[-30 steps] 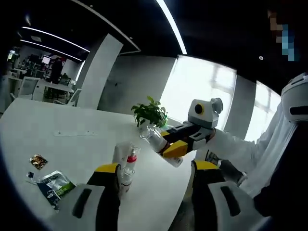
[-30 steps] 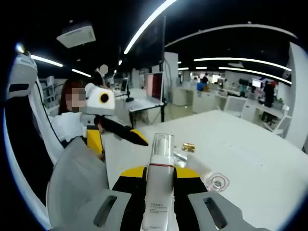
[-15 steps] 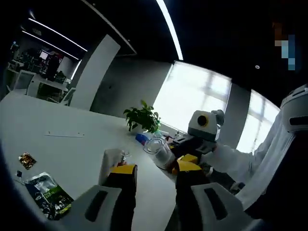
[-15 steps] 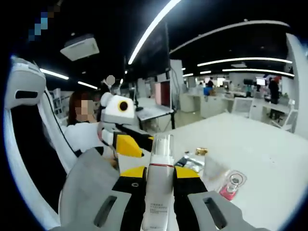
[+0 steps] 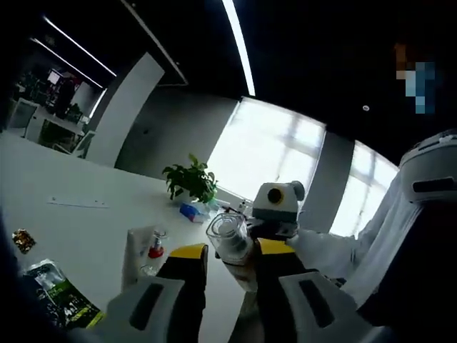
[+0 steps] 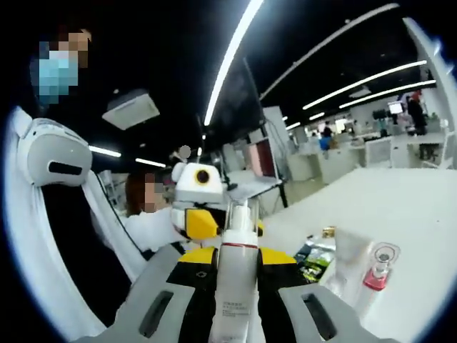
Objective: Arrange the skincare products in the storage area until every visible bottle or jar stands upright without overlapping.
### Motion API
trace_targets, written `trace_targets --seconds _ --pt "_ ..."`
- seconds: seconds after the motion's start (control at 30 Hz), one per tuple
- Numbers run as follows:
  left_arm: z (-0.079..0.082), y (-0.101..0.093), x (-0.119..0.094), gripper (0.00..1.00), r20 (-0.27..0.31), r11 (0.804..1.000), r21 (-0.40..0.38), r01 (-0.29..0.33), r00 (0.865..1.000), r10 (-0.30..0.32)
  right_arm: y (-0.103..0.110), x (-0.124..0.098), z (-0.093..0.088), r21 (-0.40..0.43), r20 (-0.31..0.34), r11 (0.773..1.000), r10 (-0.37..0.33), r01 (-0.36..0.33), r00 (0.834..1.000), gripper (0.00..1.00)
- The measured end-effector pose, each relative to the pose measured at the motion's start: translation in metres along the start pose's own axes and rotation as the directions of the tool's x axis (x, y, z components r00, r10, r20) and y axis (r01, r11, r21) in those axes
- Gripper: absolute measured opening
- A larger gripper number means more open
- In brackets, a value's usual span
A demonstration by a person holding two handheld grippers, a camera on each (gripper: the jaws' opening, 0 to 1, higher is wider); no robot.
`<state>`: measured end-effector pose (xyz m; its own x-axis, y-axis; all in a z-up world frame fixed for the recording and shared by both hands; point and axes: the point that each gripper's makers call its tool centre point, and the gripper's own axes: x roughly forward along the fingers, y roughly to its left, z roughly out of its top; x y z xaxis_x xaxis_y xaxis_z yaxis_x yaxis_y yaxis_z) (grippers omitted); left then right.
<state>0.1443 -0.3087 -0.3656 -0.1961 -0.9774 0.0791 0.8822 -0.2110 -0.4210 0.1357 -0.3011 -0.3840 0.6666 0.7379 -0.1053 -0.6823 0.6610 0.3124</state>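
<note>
Right gripper view shows my right gripper (image 6: pixel 235 264) grasping a white bottle (image 6: pixel 234 286) in the air, not yet standing beside the red-capped bottle (image 6: pixel 376 270) on the table (image 6: pixel 421 214), while my left gripper (image 5: pixel 230 261) looks clenched near the white bottle's clear cap.

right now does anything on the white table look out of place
Yes: a green and white foil packet lies flat on the white table with a small gold wrapper nearby, loose litter beside the upright clear red-collared pump bottle.

White bottle (image 6: pixel 234 286) with clear cap, lifted; clear red-pump bottle (image 6: pixel 377 271) upright on table
</note>
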Motion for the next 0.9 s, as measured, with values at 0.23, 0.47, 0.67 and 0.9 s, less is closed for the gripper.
trace_targets --seconds 0.23,0.47,0.67,0.9 --pt "0.004 -0.009 0.001 0.2 0.005 0.999 0.016 0.031 0.999 -0.031 0.013 0.004 -0.001 0.076 0.06 0.993 0.083 -0.088 0.995 0.13" --pt "0.007 -0.017 0.0 0.18 0.001 0.998 0.031 0.059 0.998 -0.059 0.026 0.003 -0.001 0.132 0.1 0.976 0.161 -0.173 0.982 0.13" --pt "0.005 -0.022 0.001 0.18 -0.016 0.996 0.024 0.091 0.996 -0.091 0.035 0.003 -0.002 0.164 0.12 0.961 0.207 -0.225 0.971 0.13" --pt "0.0 -0.022 0.001 0.17 -0.039 0.995 -0.003 0.102 0.994 -0.102 0.041 0.004 -0.006 0.175 0.131 0.953 0.224 -0.245 0.966 0.13"
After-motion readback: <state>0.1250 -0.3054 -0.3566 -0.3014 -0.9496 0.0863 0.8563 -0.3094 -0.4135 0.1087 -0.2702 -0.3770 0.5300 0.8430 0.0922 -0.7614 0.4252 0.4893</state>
